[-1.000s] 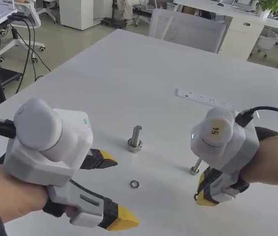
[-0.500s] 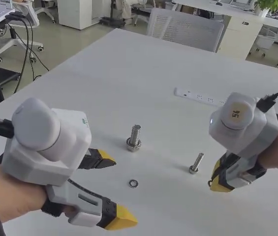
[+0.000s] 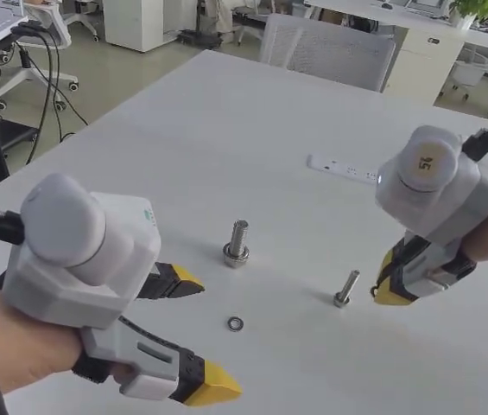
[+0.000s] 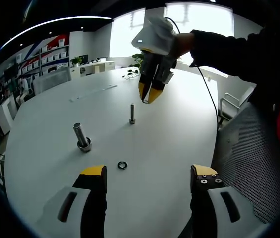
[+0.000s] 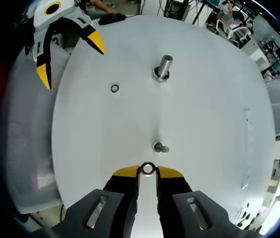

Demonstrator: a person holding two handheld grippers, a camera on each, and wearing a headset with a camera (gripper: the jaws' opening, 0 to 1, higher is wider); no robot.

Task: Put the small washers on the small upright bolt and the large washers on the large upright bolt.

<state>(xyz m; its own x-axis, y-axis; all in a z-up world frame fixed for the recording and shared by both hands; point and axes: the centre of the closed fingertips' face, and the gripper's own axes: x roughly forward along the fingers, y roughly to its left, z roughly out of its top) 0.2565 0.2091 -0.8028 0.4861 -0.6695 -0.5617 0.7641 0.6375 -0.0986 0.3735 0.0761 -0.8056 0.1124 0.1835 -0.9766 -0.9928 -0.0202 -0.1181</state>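
The large upright bolt (image 3: 237, 242) stands mid-table with a washer around its base. To its right the small upright bolt (image 3: 345, 288) leans slightly. A loose washer (image 3: 236, 324) lies flat in front of the large bolt. My right gripper (image 3: 389, 292) hovers just right of the small bolt, shut on a small washer (image 5: 148, 168) pinched at its tips, with the small bolt (image 5: 159, 147) just ahead. My left gripper (image 3: 200, 335) is open near the front edge, the loose washer (image 4: 122, 164) lying between and ahead of its jaws.
A white power strip (image 3: 340, 169) lies on the table behind the bolts. A grey mesh chair (image 3: 330, 52) stands at the far table edge. At the far left is a desk with cables (image 3: 45, 78).
My right gripper has risen and moved right, away from the small bolt, with the washer still in its tips. The left gripper and the loose washer have stayed put.
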